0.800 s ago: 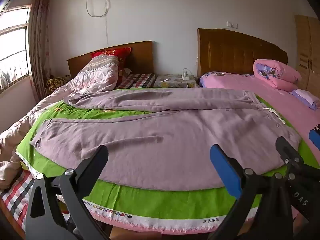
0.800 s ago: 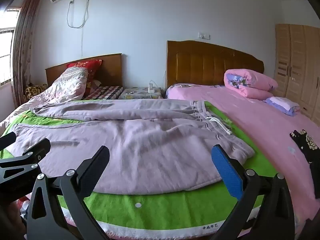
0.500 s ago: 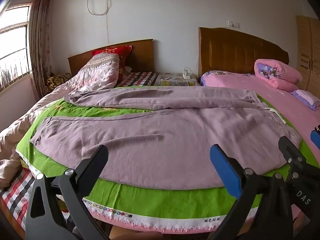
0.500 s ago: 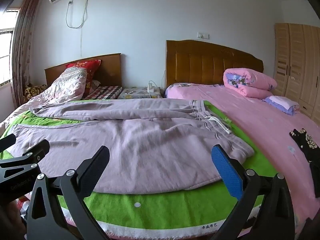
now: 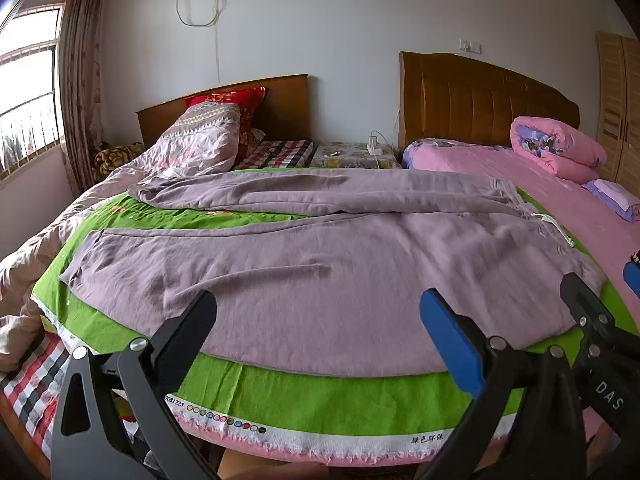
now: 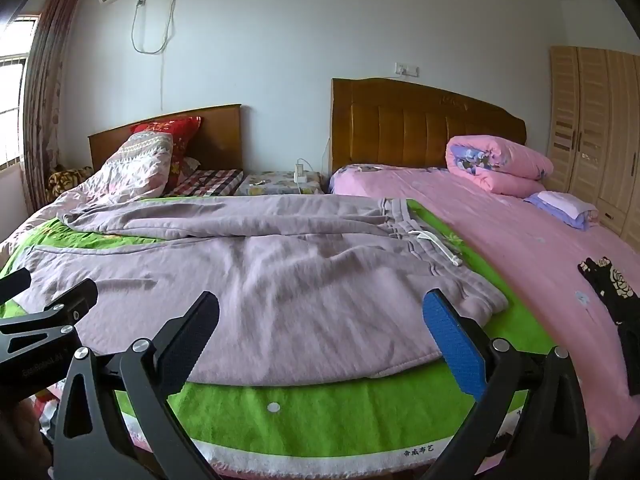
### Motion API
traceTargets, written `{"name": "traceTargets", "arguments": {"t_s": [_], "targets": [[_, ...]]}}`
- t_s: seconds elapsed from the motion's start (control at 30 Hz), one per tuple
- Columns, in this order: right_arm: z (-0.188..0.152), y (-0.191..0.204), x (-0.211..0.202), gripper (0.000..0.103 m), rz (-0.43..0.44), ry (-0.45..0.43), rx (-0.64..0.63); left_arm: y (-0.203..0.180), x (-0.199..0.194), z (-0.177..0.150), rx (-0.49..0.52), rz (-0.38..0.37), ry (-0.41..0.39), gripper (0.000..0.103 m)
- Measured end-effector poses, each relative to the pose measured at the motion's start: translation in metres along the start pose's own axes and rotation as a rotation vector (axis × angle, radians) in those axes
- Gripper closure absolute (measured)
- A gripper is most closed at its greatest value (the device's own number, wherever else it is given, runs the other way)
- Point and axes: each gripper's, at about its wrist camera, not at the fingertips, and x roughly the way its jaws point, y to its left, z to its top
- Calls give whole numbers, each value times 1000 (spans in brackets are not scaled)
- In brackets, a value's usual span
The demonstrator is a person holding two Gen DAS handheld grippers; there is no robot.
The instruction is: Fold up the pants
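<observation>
Mauve sweatpants [image 5: 320,264] lie spread flat on a green cloth [image 5: 328,396] over the bed, legs to the left, waistband with a white drawstring [image 6: 440,246] to the right; they also show in the right wrist view [image 6: 280,280]. My left gripper [image 5: 320,320] is open and empty, held in front of the near hem of the near leg. My right gripper [image 6: 322,320] is open and empty in front of the near edge by the waist. Neither touches the pants. The far leg lies crumpled along the back.
A pink-covered bed [image 6: 540,248] adjoins on the right with a rolled pink quilt [image 6: 496,164] and a black floral item [image 6: 612,284]. A patterned quilt [image 5: 200,144] and red pillow [image 5: 228,100] lie at the back left. A wardrobe [image 6: 596,136] stands far right.
Both grippers have drifted slightly, so the views shifted a little; the pants have not moved and both grippers stay open.
</observation>
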Motion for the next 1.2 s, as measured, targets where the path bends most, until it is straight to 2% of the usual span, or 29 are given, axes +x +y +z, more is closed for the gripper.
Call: {"name": "traceTargets", "arguments": {"t_s": [1.2], "targets": [[-5,2,7,4,-23,33,-16,1,2,-5,10,17,2,1]]}}
